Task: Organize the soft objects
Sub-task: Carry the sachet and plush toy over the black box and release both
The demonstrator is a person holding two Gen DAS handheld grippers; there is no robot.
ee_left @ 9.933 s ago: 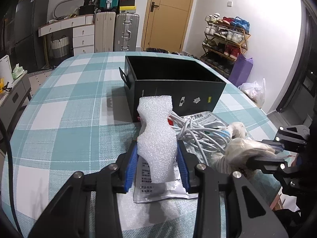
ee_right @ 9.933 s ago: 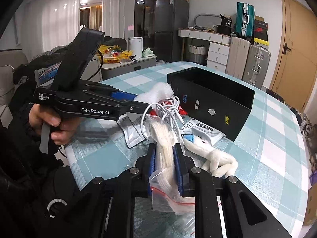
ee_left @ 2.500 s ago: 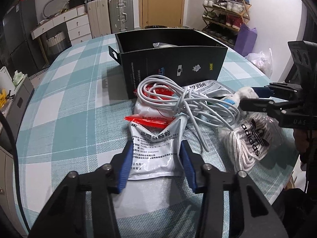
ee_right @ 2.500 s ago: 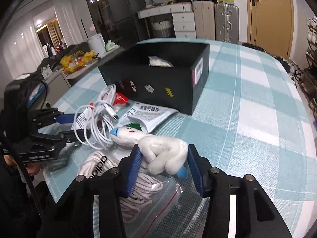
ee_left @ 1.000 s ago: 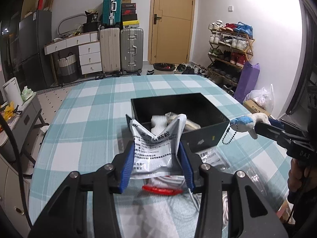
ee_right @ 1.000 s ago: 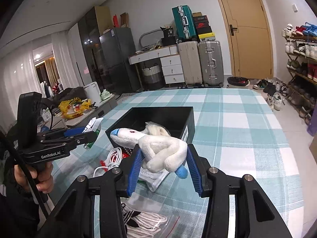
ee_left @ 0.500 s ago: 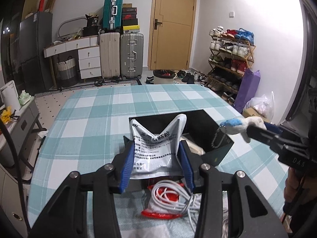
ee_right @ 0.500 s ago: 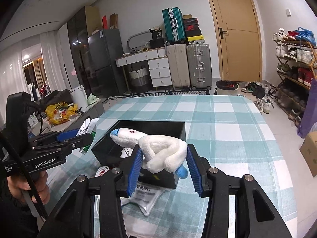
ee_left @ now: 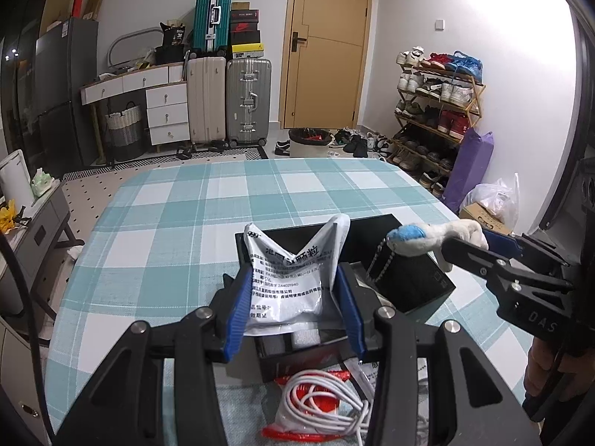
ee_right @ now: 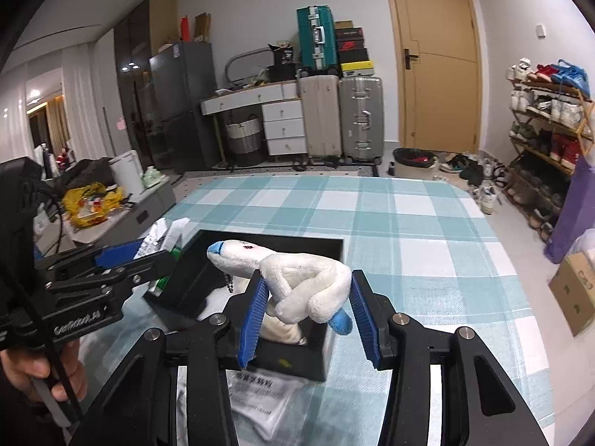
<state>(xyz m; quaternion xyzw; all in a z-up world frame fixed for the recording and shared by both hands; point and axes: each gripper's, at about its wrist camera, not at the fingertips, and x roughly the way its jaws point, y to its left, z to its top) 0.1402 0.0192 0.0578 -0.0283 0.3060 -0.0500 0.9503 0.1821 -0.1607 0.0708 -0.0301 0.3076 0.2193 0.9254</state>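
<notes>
The left tongs (ee_left: 293, 304) were clamped on a silver pouch (ee_left: 288, 280) printed with "999" and Chinese text, held above the black box (ee_left: 412, 278). The right tongs (ee_right: 308, 312) gripped a white plush toy (ee_right: 297, 275) with blue tips and a bead chain, also over the box; their housing read "DAS", the left one's "GenRobot.AI" only blurrily. Near the box, on the checked counter (ee_left: 178, 223), lay a coiled white cable (ee_left: 323, 396) on a red-edged packet (ee_left: 297, 414) and another printed pouch (ee_right: 260, 394).
</notes>
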